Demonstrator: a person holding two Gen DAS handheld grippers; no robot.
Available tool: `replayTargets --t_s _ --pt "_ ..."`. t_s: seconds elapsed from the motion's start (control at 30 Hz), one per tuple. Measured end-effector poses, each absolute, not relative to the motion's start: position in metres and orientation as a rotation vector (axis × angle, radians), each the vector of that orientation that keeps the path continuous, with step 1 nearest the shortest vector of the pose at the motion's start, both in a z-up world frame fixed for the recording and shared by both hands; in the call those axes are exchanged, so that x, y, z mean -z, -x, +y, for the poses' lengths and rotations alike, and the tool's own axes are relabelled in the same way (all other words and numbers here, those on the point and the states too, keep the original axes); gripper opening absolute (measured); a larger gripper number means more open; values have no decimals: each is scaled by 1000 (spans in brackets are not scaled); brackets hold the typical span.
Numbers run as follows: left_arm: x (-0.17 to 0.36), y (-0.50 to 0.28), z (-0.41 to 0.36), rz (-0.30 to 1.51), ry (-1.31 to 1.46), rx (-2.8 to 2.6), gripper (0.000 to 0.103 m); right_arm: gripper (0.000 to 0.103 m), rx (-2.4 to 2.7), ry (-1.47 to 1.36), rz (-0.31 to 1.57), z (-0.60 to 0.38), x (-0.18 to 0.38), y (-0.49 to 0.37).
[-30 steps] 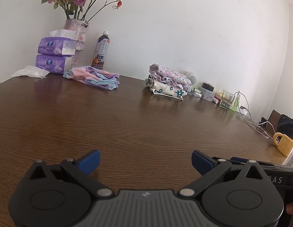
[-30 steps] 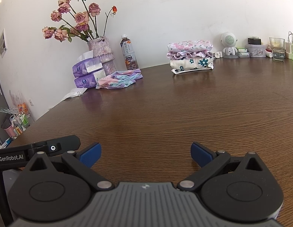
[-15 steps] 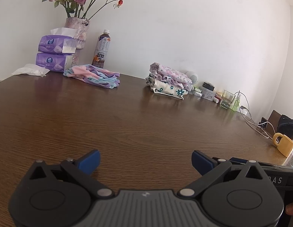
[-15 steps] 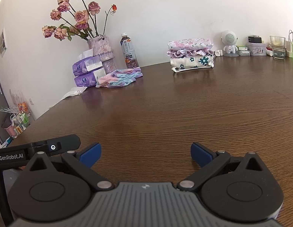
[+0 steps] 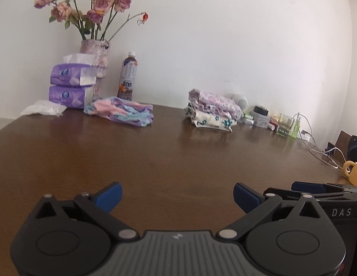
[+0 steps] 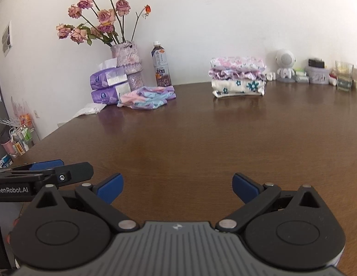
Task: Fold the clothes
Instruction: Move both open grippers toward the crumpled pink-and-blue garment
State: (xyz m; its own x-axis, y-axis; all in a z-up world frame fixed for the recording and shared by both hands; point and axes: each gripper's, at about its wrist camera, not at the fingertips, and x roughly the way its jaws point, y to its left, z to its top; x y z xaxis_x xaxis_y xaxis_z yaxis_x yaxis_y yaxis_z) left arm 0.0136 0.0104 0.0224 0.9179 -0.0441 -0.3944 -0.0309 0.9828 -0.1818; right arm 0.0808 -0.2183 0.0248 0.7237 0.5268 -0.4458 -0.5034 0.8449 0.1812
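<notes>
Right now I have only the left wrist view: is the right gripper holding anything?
Observer: No. The right gripper is open, with nothing in it.
Operator: What is the white dome behind the folded stack?
Observer: A small white robot-shaped figure, standing beside the stack, apart from it.
Operator: Anything past the table on its left end?
Observer: A rack of small items by the wall.

Two low wrist views looked across the table toward the far wall.

Each camera sat just behind its own hand-held gripper, close above the near edge. Both shared the folded stack, loose garment and vase, all well away.
</notes>
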Motion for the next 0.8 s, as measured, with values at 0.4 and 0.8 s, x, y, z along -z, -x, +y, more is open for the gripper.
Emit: replayTargets --t_s 0.4,0.8 --pt "-57 -64 37 384 138 -31 103 103 -652 -27 399 -190 -69 -119" --pt "-65 -163 97 407 90 -160 103 103 -716 -13 383 -133 -89 -209"
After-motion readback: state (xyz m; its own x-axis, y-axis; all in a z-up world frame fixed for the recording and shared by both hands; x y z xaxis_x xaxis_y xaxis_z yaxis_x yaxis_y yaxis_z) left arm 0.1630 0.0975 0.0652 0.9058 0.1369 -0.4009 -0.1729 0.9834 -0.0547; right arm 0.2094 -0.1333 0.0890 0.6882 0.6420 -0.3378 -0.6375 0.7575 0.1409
